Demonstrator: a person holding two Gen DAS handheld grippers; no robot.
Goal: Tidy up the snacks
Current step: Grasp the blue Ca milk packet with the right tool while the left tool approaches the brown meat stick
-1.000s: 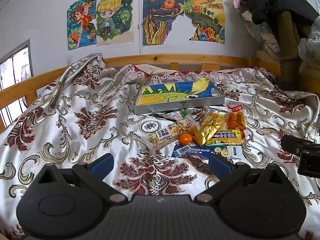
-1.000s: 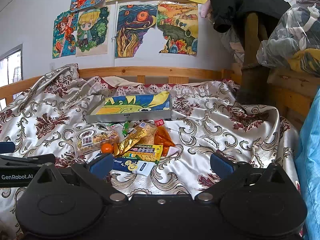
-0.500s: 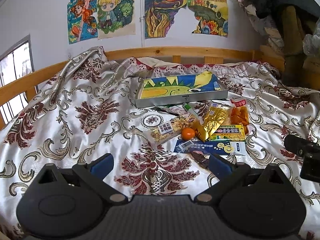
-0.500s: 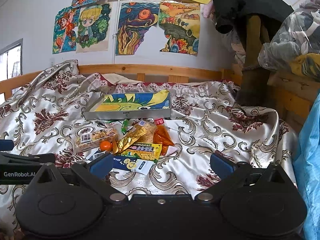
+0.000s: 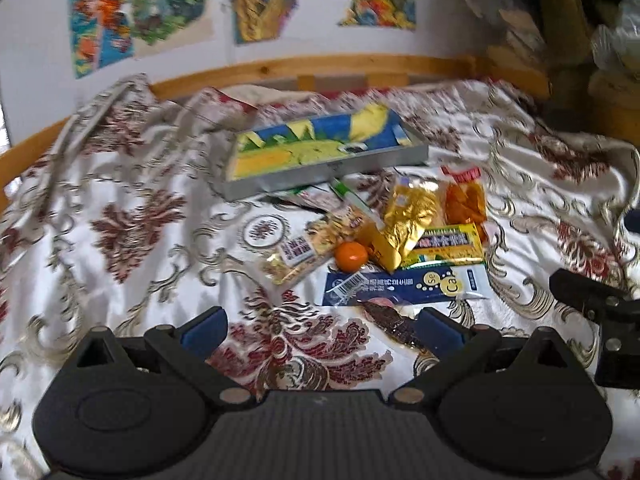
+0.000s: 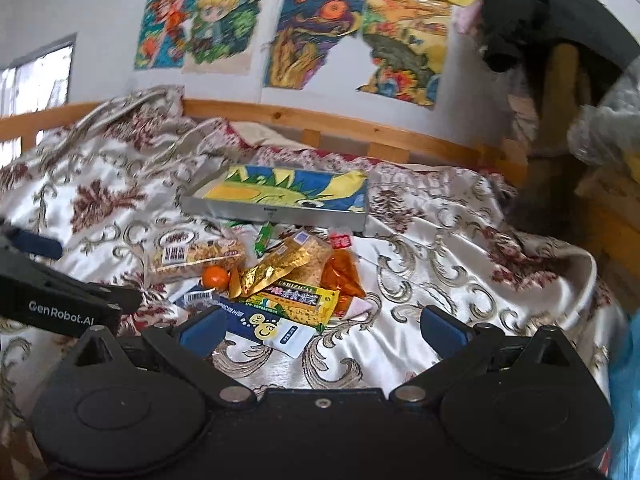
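The snacks lie in a loose overlapping heap on the patterned satin bedspread (image 6: 460,248), about midway across the bed and just in front of the shallow grey tray with a yellow-and-blue cartoon lining (image 6: 280,194), which sits toward the headboard side. Nearest the cameras is a flat dark-blue sachet with a barcode and yellow circles (image 5: 404,286); above it lie a yellow-and-green printed bar packet (image 6: 296,300), a crinkled gold foil pouch (image 5: 404,220), an orange translucent packet with a red label (image 5: 464,200), a clear bag of pale nutty pieces with a white label (image 6: 196,256), a slim green stick packet (image 6: 264,236) and a small round orange fruit (image 5: 351,256).

By the look of them all are light. The film and foil packets will likely be limp, slick and noisy, and they overlap, so lifting one could drag a neighbour; a free edge or sealed end, such as the blue sachet's near end, seems the best place to pinch. The fruit would probably roll on the soft satin and wants a gentle hold across its middle.

The left tongs (image 5: 320,326) stand wide apart, holding nothing, above the bedspread just short of the blue sachet. The right tongs (image 6: 320,326) are equally wide and empty, their left finger (image 6: 202,326) over the sachet's end; whether it touches, I cannot tell.
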